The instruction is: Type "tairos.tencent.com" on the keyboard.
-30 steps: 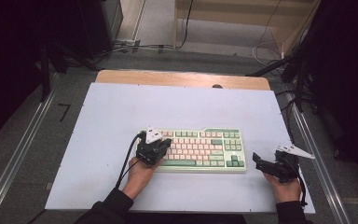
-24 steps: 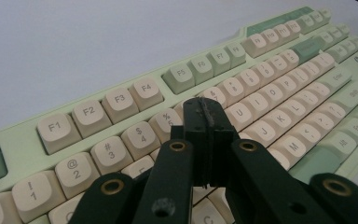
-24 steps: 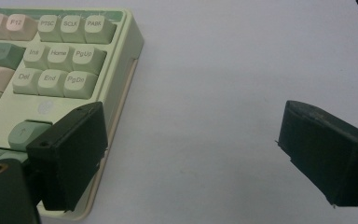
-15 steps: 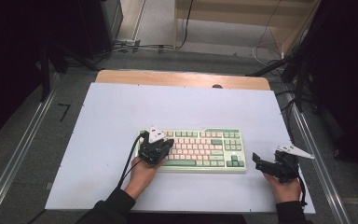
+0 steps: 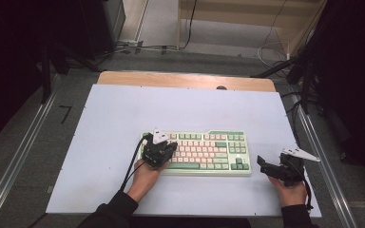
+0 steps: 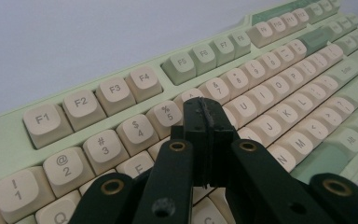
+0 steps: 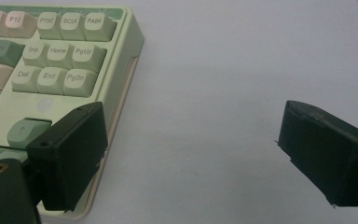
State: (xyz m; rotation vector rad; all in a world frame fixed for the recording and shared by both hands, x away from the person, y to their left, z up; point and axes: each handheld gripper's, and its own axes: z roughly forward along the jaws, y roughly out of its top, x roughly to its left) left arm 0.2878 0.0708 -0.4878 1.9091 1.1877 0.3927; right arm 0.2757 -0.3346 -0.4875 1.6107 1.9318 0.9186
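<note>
Little has changed over the last second: both hands sit where they were, and the keyboard point(image 5: 197, 153) has not shifted on the desk point(image 5: 123, 114). That suggests a paused or slow key-pressing step rather than any carrying. The left gripper point(image 5: 169, 148) is over the keyboard's left end, its jaws pressed together with nothing between them; in the left gripper view the closed tip point(image 6: 207, 122) hangs over the letter rows just below the number keys, near the 5 and 6, and whether it touches a key I cannot tell. The right gripper point(image 5: 264, 166) rests on the desk just beside the keyboard's right end, jaws spread wide and empty, one jaw near the arrow keys. The keyboard lies in the near half of the desk, its long axis parallel to the near edge, function row toward the far edge, space bar toward the person
</note>
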